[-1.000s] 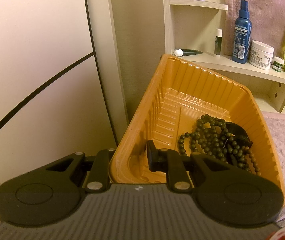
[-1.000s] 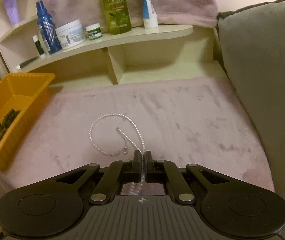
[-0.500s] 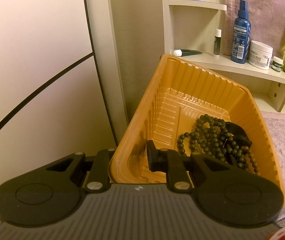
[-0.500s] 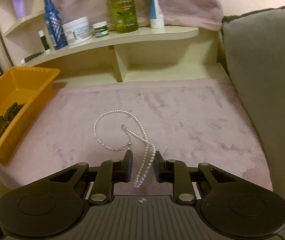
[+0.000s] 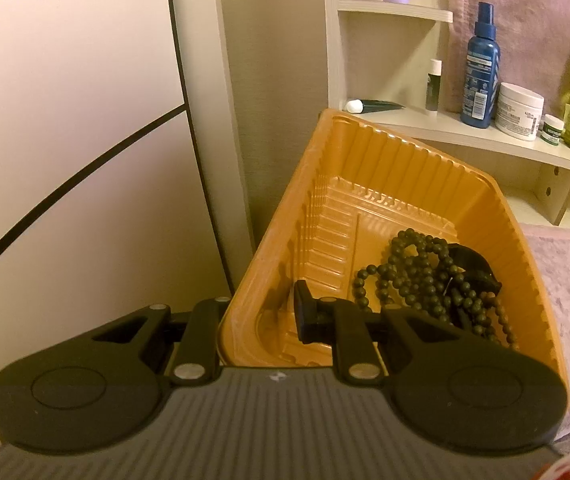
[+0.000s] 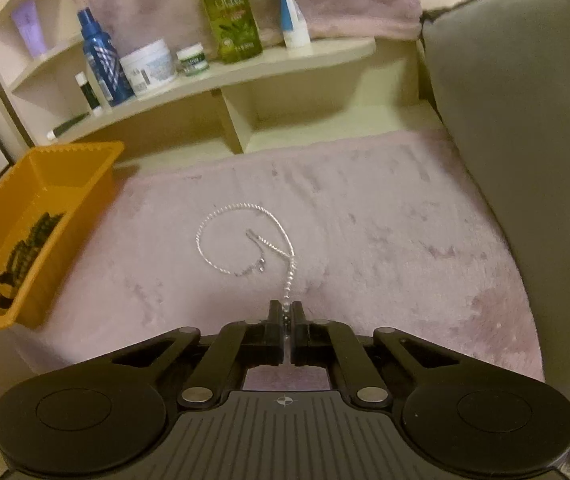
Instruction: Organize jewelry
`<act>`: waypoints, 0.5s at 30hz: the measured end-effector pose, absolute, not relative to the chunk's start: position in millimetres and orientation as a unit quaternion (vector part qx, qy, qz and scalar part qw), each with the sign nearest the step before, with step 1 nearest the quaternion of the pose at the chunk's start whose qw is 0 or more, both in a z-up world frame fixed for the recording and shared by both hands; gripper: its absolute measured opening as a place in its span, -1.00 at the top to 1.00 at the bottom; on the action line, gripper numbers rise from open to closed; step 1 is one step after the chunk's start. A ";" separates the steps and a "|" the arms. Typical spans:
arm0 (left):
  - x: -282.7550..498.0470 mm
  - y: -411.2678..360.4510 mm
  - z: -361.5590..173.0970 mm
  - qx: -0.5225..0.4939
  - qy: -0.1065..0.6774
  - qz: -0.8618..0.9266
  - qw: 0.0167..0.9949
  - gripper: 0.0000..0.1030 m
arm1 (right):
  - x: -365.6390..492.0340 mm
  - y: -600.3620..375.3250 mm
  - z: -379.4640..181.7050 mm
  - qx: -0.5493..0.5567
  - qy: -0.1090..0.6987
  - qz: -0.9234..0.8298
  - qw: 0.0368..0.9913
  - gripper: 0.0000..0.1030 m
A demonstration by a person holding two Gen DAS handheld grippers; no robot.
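My right tongs [image 6: 286, 316] sit at the near end of the pearl necklace [image 6: 245, 236], whose loop lies ahead on the blanket [image 6: 385, 240]. The tray [image 6: 81, 176] stands ahead to the left; my left tongs [image 5: 259, 312] straddle its near wall, with the bead strand [image 5: 425, 276] inside, ahead-right. The shelf [image 6: 285, 64] with bottles lies beyond.

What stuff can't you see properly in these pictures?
- Left wrist view: the outer finger of the left gripper is hidden behind the wall of the orange tray.
- Left wrist view: part of the dark bead string disappears behind the gripper body.
- Left wrist view: the white bead necklace is cut off by the right edge.
- Right wrist view: the bottle labels on the shelf are blurred and unreadable.
- Right wrist view: the necklace's near end vanishes between the fingers of the right gripper.
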State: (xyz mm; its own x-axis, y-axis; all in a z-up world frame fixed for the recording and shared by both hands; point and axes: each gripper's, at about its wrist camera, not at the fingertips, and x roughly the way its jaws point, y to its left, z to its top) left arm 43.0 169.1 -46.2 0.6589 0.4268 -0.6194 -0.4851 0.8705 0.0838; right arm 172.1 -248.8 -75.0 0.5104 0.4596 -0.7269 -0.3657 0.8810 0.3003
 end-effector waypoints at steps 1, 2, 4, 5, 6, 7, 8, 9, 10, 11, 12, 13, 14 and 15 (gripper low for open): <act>43.3 169.0 -46.2 -0.045 0.328 0.251 0.910 0.68 | 171.4 -247.7 -70.6 0.048 0.429 0.241 0.869 0.94; 43.3 169.1 -46.1 -0.046 0.327 0.251 0.910 0.68 | 171.0 -246.5 -65.9 0.042 0.422 0.245 0.872 0.94; 43.2 169.0 -46.2 -0.047 0.327 0.252 0.910 0.68 | 171.2 -244.4 -56.5 0.033 0.413 0.251 0.875 0.94; 43.1 168.9 -46.2 -0.047 0.326 0.252 0.910 0.68 | 171.5 -243.0 -51.6 0.030 0.409 0.254 0.876 0.94; 43.1 168.9 -46.2 -0.047 0.326 0.251 0.910 0.68 | 171.6 -241.8 -46.4 0.029 0.404 0.257 0.877 0.94; 43.2 169.1 -46.3 -0.047 0.327 0.251 0.910 0.68 | 171.3 -239.9 -40.2 0.027 0.399 0.261 0.879 0.94; 43.3 169.3 -46.2 -0.047 0.327 0.250 0.910 0.68 | 171.3 -238.1 -34.6 0.024 0.395 0.265 0.879 0.94; 43.2 169.2 -46.2 -0.047 0.327 0.251 0.910 0.68 | 170.8 -236.3 -27.7 0.021 0.387 0.269 0.882 0.94; 43.4 169.1 -46.1 -0.047 0.327 0.250 0.910 0.68 | 170.1 -235.1 -21.2 0.020 0.379 0.273 0.884 0.94; 43.4 168.8 -45.8 -0.047 0.327 0.250 0.910 0.68 | 169.8 -234.0 -14.8 0.019 0.373 0.277 0.885 0.94; 43.3 168.5 -45.5 -0.047 0.327 0.250 0.910 0.68 | 169.6 -232.9 -8.1 0.019 0.366 0.280 0.887 0.94; 43.3 168.4 -45.2 -0.047 0.327 0.250 0.910 0.68 | 169.1 -231.4 0.4 0.017 0.357 0.284 0.890 0.94; 43.5 168.4 -45.1 -0.046 0.328 0.250 0.910 0.68 | 169.2 -230.3 7.0 0.016 0.351 0.289 0.891 0.94; 43.5 168.4 -44.9 -0.046 0.328 0.249 0.910 0.68 | 169.2 -228.9 13.5 0.013 0.345 0.293 0.892 0.94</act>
State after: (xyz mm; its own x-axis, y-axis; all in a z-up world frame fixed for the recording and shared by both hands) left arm 43.5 168.4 -44.9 0.6605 0.4239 -0.6197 -0.4840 0.8714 0.0801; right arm 169.2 -228.9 13.5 0.5905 0.5321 -0.6068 -0.5137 0.8277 0.2259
